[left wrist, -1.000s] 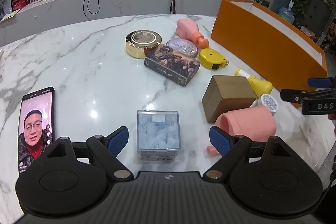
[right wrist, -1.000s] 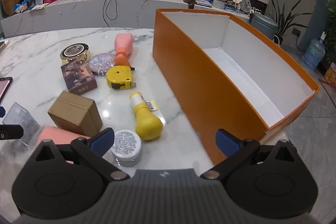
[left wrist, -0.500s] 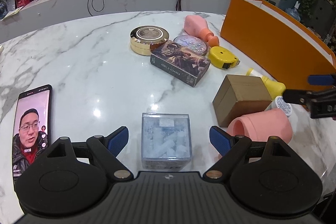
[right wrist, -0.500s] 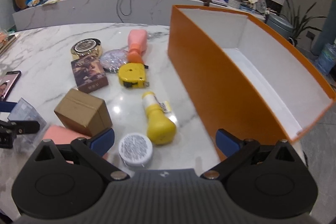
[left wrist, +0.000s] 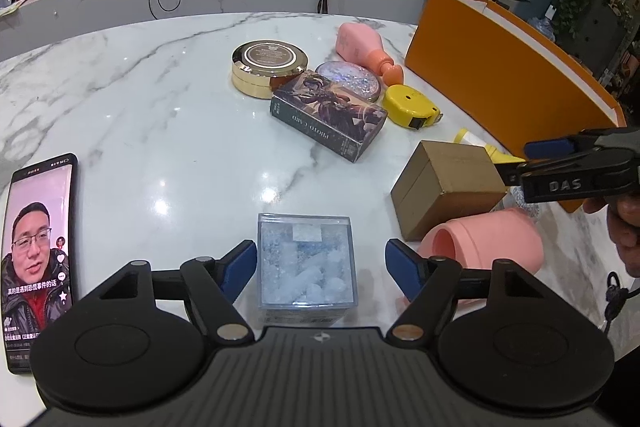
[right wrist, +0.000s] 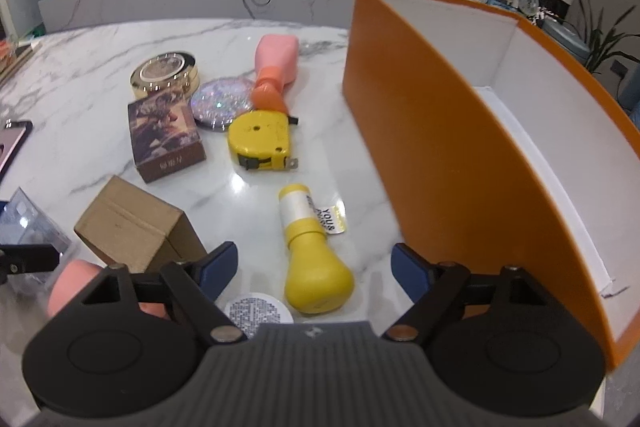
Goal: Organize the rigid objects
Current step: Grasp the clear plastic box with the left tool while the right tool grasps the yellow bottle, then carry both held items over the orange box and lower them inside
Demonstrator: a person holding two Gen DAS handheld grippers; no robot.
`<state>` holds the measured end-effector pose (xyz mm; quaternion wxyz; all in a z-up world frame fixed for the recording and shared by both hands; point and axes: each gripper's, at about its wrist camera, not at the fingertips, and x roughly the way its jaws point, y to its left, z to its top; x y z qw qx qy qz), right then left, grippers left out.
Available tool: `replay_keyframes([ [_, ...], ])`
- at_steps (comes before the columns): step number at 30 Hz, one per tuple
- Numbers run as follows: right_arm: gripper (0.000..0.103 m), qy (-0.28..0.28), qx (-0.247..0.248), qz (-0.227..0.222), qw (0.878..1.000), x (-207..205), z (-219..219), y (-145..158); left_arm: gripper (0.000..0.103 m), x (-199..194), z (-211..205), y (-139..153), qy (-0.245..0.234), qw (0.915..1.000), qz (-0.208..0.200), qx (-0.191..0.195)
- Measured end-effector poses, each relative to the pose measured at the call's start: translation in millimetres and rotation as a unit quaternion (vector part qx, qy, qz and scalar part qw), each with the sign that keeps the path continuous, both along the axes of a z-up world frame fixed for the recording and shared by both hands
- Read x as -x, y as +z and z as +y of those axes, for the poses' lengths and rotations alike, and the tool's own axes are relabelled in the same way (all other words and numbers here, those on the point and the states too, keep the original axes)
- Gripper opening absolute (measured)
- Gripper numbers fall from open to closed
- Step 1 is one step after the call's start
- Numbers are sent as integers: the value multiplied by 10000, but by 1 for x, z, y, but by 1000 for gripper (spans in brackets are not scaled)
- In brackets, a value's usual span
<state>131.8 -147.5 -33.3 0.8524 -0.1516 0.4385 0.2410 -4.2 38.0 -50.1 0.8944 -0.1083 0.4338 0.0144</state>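
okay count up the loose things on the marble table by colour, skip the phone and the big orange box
Yellow: 2, tape measure, bottle
Pink: 2, bottle, cup
Brown or dark boxes: 2, cardboard box, card box
Gold tin: 1
Glitter compact: 1
Clear box: 1
White jar: 1
Total: 10

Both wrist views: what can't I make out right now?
- White round jar with printed lid: right view, near half hidden by the tool body.
- Pink cylindrical cup: left view, partly behind the tool finger; right view, blurred.
- Orange cardboard box: left view, inside hidden by its wall.
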Motion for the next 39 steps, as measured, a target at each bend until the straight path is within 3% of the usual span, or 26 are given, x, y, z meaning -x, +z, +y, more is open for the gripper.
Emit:
replay_keyframes([
  [6,67,11,190,98,9998,-8,5,-9,75,1,3,0,18,10000,-20,-9],
  [10,48,-3,197,268,9994,-15,4,-15,68,1,3,-1,16,10000,-5,-16],
  [18,44,13,115,324,9994,-19,3,-16,57,0,0,-2,-38,9998,56,-165],
  [23,37,68,82,344,9994,-19,3,-16,57,0,0,-2,-63,9998,59,-161],
  [39,36,-2,-162,180,9997,-17,2,4,56,10,1,10,51,9999,-49,-119],
])
